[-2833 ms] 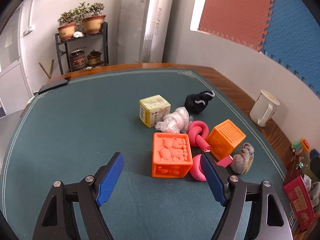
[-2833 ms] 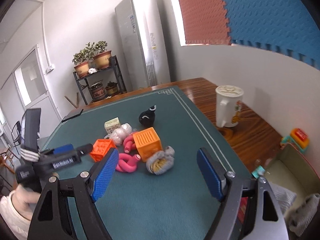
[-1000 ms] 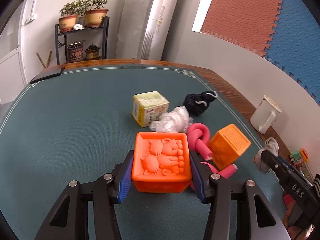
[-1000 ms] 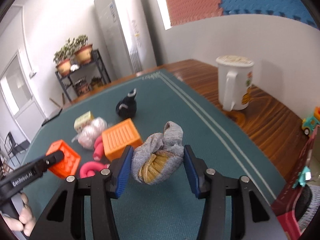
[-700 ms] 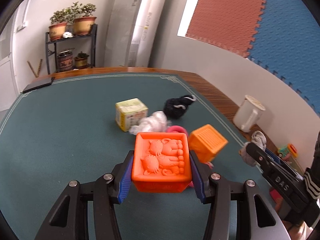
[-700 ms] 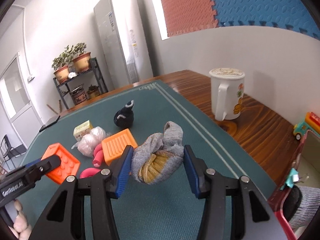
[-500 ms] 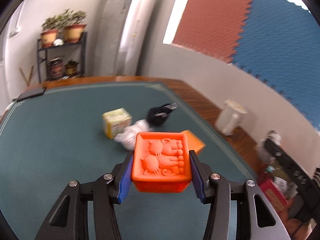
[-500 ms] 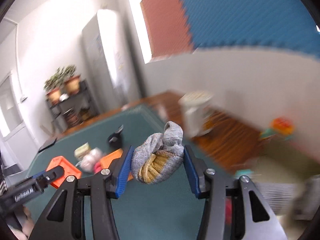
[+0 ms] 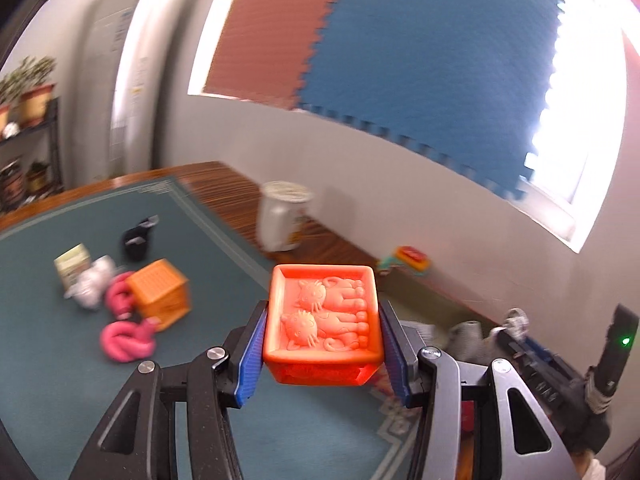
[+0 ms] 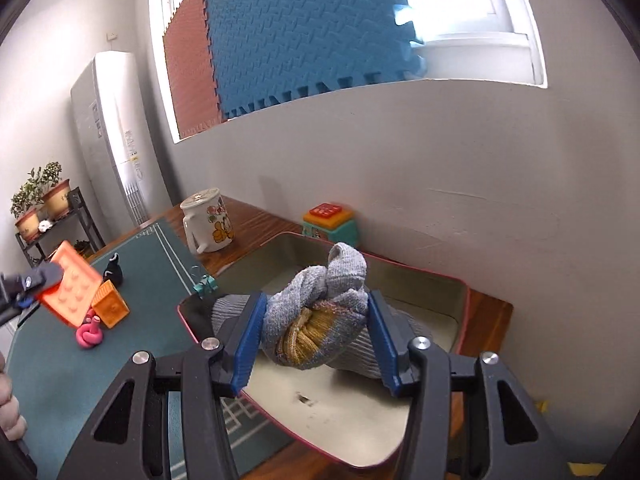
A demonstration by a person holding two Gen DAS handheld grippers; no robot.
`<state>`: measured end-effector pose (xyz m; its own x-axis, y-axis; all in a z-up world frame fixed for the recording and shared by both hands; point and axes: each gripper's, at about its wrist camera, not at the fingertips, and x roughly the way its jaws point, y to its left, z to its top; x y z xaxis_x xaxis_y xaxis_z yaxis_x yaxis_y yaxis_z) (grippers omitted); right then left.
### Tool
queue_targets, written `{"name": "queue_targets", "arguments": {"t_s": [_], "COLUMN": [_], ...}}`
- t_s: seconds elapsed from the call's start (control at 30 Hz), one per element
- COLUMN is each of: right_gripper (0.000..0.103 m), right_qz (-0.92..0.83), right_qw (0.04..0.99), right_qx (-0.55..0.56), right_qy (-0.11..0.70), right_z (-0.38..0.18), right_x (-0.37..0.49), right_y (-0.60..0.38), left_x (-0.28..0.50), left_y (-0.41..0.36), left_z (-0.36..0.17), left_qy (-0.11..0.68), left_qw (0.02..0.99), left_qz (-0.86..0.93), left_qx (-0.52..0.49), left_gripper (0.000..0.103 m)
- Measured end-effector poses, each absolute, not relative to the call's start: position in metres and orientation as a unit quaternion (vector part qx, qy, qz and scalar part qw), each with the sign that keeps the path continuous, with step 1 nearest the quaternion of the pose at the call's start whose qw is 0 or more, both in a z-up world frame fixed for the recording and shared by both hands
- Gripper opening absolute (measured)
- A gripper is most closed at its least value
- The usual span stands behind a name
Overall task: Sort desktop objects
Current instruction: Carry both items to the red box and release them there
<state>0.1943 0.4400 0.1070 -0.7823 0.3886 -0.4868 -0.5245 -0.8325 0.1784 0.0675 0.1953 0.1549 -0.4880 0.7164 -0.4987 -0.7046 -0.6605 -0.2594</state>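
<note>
left claw (image 9: 322,354) grips orange block (image 9: 323,314); right claw (image 10: 316,340) grips sock bundle (image 10: 318,320)

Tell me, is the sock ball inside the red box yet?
Not yet. The sock ball is clamped between the right gripper's blue pads, held above the red box, which already holds a grey striped sock.

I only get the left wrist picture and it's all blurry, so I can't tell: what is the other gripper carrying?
Observer: The right gripper is shut on a knotted grey sock with a yellow band.
Child: What's near it?
Observer: An open red-rimmed box right behind it, with a grey ribbed cloth inside.
Child: Is my toy plain on the other side?
Observer: No, the orange block has round studs there.
</note>
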Motion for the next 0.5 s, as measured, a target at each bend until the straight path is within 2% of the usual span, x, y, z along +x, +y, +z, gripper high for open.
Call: {"name": "queue_targets", "arguments": {"t_s": [0.2,0.5], "right_gripper": [0.055,0.055], "right_qz": [0.933,0.93], "right_qw": [0.236,0.234], "right_qx": [-0.22,-0.224], "right_qy": [0.158,0.174], "right_z": [0.103,0.092], "right_x": [0.203,0.213], "right_y": [0.452,0.471], "left_x": [0.09,0.094], "left_y": [0.25,0.314], "left_z": [0.159,0.134], "left_qy": [0.011,0.039], "left_qw": [0.442,0.462], "left_qz": [0.848,0.824], "left_qx": [-0.293,-0.325], "left_gripper": [0.053,0.053]}}
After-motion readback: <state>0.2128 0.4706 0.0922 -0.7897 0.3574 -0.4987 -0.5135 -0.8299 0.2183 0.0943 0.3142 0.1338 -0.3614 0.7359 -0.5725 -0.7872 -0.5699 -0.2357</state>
